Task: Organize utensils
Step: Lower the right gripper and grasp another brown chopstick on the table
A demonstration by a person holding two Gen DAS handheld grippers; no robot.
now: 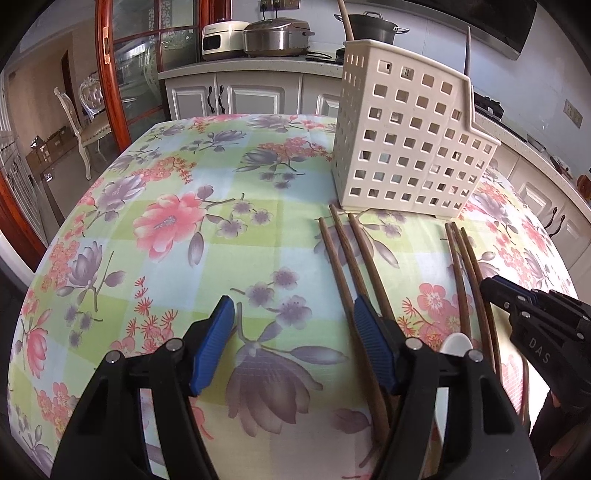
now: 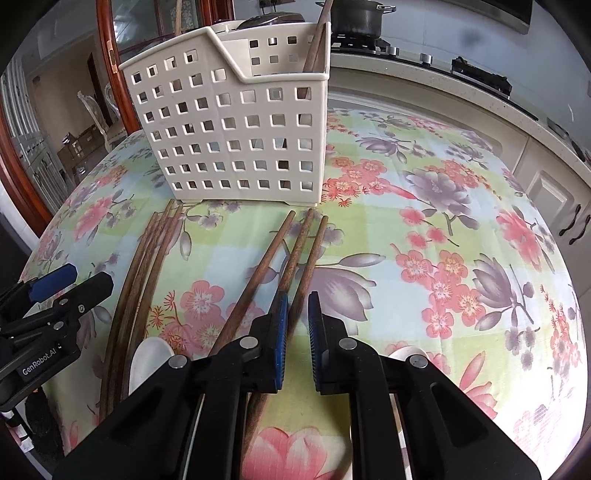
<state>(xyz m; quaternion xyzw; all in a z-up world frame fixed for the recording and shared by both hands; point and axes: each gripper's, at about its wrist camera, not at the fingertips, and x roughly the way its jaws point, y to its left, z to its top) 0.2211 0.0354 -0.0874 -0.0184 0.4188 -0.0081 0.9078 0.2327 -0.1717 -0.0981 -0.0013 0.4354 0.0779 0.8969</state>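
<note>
Pinching one chopstick (image 2: pixel 295 258), the right gripper (image 2: pixel 297 314) is needing a straight lift toward the basket (image 2: pixel 236 122) at twelve o'clock, left gripper (image 1: pixel 291 328) jaws spread.

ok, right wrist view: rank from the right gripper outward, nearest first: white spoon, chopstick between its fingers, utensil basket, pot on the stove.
1. Chopstick, between the right gripper fingers.
2. White spoon, lying to the left, near the bottom of the frame.
3. Utensil basket, upright past the chopstick tips.
4. Pot, on the stove behind the table.
</note>
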